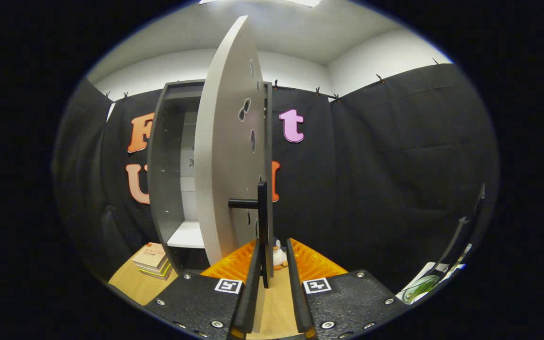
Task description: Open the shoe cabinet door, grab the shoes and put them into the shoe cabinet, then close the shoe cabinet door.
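A: Nearest to us, our gripper (272, 264) has its fingers (253, 274) parted, with the black bar handle (263, 231) standing upright between them. The left finger is at the bar, but we see a gap on the right, so we aren't clamping it.

B: Agreed. The handle looks rigid and narrow, a good hold. The shoe cabinet door (225, 160) it is fixed to is a stiff, flat panel, swung open edge-on to us; we expect it to pivot lightly.

A: Beyond the handle, a small penguin toy (279, 255) sits on the table (130, 283).

B: Left of the door, the shoe cabinet (170, 165) stands open, with books (151, 259) at its foot.
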Demonstrator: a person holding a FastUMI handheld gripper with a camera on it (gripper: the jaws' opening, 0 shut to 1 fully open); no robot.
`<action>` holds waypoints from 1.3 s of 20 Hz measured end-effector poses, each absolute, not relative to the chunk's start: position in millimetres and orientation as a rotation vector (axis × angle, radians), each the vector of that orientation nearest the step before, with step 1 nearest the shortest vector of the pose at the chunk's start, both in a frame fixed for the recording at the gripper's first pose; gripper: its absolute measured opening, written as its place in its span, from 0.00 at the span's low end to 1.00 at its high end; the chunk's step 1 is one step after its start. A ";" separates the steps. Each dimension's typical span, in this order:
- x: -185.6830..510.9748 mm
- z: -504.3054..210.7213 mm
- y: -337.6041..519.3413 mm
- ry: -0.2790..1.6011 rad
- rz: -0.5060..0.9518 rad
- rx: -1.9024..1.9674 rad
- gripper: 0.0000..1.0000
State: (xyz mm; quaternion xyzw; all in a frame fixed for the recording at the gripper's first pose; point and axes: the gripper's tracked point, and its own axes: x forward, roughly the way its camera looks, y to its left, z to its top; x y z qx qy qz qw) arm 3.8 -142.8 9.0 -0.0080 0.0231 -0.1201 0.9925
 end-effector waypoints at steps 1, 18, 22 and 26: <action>1.8 13.4 -150.1 0.040 -0.249 -0.021 0.34; -28.7 44.5 -175.7 0.013 -0.289 -0.073 0.29; -43.4 63.4 -157.7 -0.012 -0.287 -0.117 0.29; -47.5 65.0 -134.9 -0.013 -0.260 -0.118 0.29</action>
